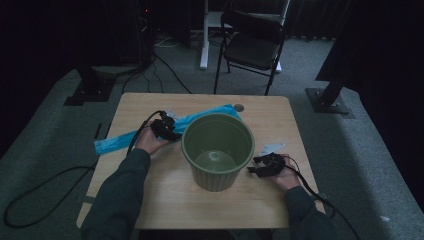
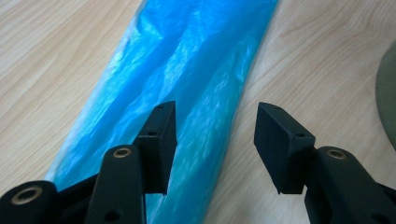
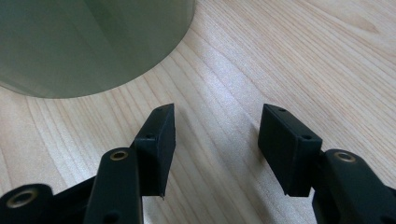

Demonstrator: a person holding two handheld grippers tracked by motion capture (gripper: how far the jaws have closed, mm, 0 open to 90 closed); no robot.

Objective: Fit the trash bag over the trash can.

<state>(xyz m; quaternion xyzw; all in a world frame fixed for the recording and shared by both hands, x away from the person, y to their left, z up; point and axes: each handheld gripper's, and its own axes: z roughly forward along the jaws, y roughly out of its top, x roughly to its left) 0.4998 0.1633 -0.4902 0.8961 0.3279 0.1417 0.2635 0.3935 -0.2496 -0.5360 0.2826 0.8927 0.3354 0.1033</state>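
Observation:
A green ribbed bin [image 1: 218, 149] stands empty in the middle of the wooden table [image 1: 165, 200]. A folded blue plastic bag [image 1: 116, 142] lies flat behind and left of it. My left gripper [image 1: 172, 133] hovers over the bag beside the bin's left wall. In the left gripper view it [image 2: 215, 144] is open, with the blue bag [image 2: 187, 84] on the table below its jaws and the bin's edge [image 2: 387, 93] at the right. My right gripper [image 1: 252, 170] rests by the bin's right side; it [image 3: 217, 149] is open over bare wood, with the bin [image 3: 84, 42] ahead to the left.
A black folding chair [image 1: 252, 42] stands beyond the table's far edge. Cables [image 1: 45, 185] trail off the table's left onto grey carpet. A small pale scrap [image 1: 270, 148] lies on the table behind my right gripper. A round grommet [image 1: 239, 107] sits near the far edge.

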